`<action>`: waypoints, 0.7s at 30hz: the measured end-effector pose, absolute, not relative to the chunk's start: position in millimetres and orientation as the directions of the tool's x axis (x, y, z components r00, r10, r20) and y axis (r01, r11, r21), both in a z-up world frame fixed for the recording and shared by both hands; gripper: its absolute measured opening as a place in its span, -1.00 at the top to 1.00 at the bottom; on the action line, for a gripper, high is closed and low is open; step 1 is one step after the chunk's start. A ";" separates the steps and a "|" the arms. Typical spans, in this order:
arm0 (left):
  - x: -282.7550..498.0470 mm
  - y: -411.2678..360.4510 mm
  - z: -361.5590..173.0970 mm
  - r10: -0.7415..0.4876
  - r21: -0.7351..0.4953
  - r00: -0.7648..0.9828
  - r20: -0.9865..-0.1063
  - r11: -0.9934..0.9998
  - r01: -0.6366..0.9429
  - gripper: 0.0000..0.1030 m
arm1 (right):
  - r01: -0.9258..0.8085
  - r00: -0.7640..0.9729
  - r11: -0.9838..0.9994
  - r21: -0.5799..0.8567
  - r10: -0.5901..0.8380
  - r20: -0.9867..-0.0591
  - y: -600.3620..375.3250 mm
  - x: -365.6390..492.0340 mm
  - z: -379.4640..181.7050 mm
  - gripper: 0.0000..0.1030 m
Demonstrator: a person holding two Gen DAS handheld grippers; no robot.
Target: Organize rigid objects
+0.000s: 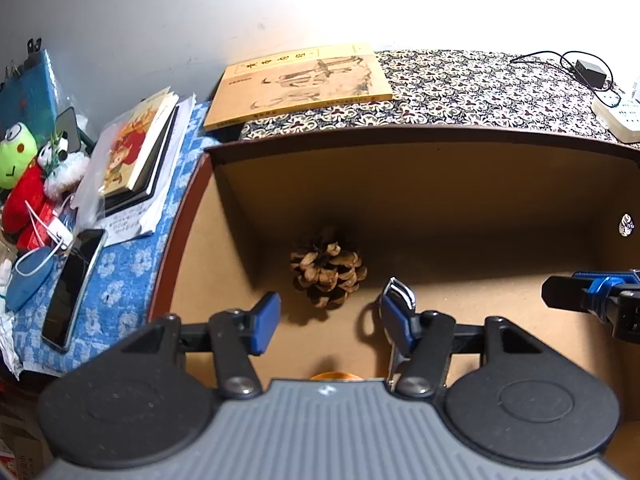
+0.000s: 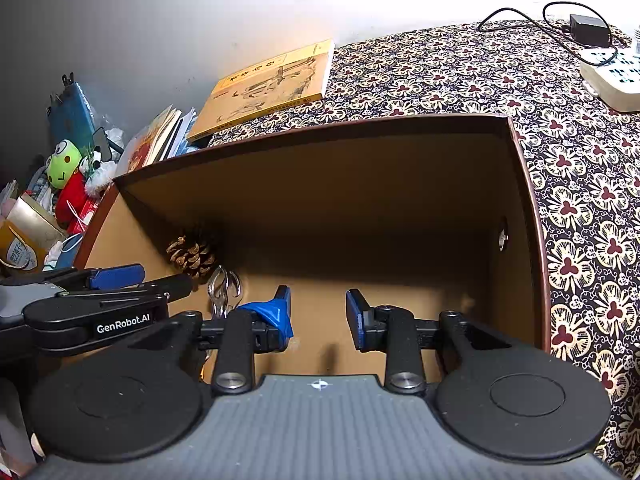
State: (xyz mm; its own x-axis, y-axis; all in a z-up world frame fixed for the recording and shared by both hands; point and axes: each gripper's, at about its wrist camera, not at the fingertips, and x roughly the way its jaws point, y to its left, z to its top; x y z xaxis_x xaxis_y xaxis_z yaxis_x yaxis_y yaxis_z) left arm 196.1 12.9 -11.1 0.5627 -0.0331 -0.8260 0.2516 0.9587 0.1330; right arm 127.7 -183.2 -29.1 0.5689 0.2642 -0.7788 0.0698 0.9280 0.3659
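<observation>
A pine cone (image 1: 328, 268) is being kept in the far left corner of an open cardboard box (image 1: 420, 184), a metal clip (image 1: 396, 308) just beside it. Above the box floor, the left gripper (image 1: 334, 318) and right gripper (image 2: 318, 316) are being held open, empty. Behind the box, a yellow book (image 1: 300, 84) is lying on the floral-clothed surface (image 2: 580, 184).

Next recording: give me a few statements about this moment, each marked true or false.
1. A pine cone lies inside the cardboard box. True.
2. The yellow book lies inside the box. False: it rests on the patterned cloth behind the box.
3. The left tongs are clamped on the pine cone. False: they are open, and the cone lies just beyond the fingertips.
4. A phone lies on the blue cloth left of the box. True.
</observation>
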 end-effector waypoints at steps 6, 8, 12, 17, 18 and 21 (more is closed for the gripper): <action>197.5 14.1 -10.7 -0.040 0.122 0.565 -0.824 0.961 0.246 -0.23 | 0.074 0.568 0.928 0.366 0.263 -0.780 -183.7 127.9 -29.0 0.75; 198.3 13.7 -10.6 -0.041 0.121 0.565 -0.824 0.961 0.247 -0.23 | 0.076 0.568 0.928 0.365 0.261 -0.781 -183.4 127.2 -28.7 0.75; 198.9 14.0 -10.4 -0.042 0.122 0.568 -0.822 0.961 0.248 -0.23 | 0.080 0.566 0.928 0.363 0.258 -0.783 -182.8 126.8 -28.3 0.75; 200.4 13.5 -11.1 -0.041 0.123 0.561 -0.827 0.960 0.251 -0.23 | 0.080 0.556 0.928 0.363 0.261 -0.789 -181.7 126.9 -29.0 0.75; 200.2 13.4 -11.2 -0.041 0.124 0.561 -0.827 0.960 0.253 -0.23 | 0.081 0.555 0.928 0.363 0.261 -0.790 -181.8 126.6 -28.9 0.75; 200.0 13.6 -11.4 -0.043 0.123 0.562 -0.826 0.959 0.254 -0.23 | 0.081 0.555 0.928 0.363 0.261 -0.790 -182.1 127.2 -28.9 0.75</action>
